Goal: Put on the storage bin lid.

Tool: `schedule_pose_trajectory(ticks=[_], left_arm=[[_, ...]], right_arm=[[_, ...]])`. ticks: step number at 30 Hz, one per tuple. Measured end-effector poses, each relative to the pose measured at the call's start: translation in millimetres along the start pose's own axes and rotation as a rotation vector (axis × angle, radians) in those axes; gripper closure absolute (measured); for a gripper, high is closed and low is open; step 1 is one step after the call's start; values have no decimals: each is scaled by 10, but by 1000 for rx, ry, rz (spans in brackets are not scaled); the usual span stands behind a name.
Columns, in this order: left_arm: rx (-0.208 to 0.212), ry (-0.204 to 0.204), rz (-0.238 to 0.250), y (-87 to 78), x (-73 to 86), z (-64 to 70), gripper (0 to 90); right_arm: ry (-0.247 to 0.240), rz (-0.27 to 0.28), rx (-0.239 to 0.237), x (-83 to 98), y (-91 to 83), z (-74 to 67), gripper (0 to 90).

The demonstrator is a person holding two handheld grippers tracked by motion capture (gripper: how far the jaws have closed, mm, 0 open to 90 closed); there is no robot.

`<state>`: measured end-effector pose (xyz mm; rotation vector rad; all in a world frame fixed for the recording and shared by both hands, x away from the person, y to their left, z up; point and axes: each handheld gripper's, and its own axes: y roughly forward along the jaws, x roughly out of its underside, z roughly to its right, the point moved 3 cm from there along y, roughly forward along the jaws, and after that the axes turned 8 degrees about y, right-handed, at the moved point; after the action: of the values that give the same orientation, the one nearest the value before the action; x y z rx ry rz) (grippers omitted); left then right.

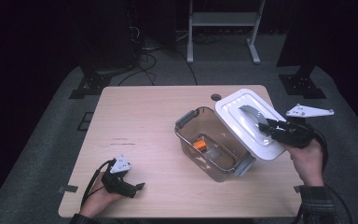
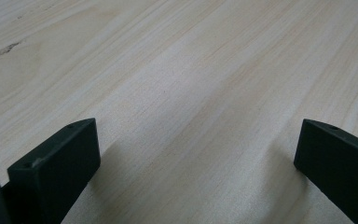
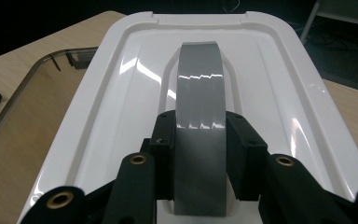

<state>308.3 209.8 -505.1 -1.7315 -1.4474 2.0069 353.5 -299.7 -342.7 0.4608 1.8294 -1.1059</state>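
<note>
Jaws on my right gripper were clamped on the lid's grey handle, tilting the white lid over the bin; left gripper sat wide open, empty, on the surface.

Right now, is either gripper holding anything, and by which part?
The right gripper holds the white lid by its grey handle. The left gripper is open over the table, holding nothing.

orange item in bin too small to identify; lid's near end hidden behind tongs
</note>
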Motion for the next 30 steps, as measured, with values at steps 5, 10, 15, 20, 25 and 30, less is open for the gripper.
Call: schedule_pose_trajectory(ticks=[5, 10, 15, 20, 25, 30], left_arm=[[0, 0, 0, 1, 0, 0, 0], [0, 0, 0, 0, 0, 0, 0], [0, 0, 0, 0, 0, 0, 0], [0, -3, 2, 1, -1, 2, 0], [0, -2, 2, 1, -1, 2, 0], [0, -2, 2, 1, -1, 1, 0]], right_arm=[[-5, 1, -15, -35, 61, -65, 664], [-14, 0, -29, -65, 113, -124, 664], [-16, -2, -39, -87, 167, -186, 664], [-24, -10, -53, -97, 229, -246, 664], [-30, -14, -64, -112, 285, -301, 664], [-38, -19, -72, -124, 341, -352, 664]])
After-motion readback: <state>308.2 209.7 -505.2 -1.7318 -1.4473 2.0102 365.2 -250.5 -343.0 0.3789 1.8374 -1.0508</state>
